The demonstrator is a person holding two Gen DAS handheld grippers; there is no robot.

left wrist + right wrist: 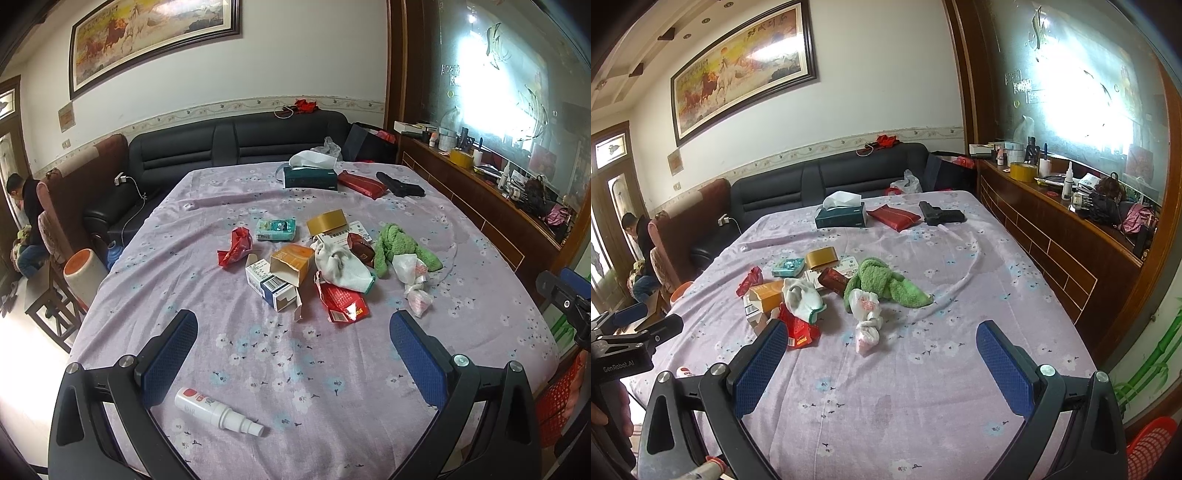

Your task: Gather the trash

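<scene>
Trash lies in a heap mid-table: an open orange carton (291, 263) (768, 291), a blue-white box (271, 286), red wrappers (343, 304) (798, 328), a crumpled white cloth (341, 267) (803, 297), a knotted plastic bag (415, 286) (866, 321) and a green towel (399, 249) (882, 282). A white spray bottle (218, 410) lies between the fingers of my left gripper (295, 350), which is open and empty above the near table. My right gripper (882, 354) is open and empty, just short of the plastic bag.
The table has a purple floral cloth (303, 369) (923, 387). At its far end lie a tissue box (310, 177) (842, 218), a red pouch (362, 183) and a black toy pistol (940, 214). A red mesh basket (1148, 443) stands at the right. A black sofa (221, 147) is behind.
</scene>
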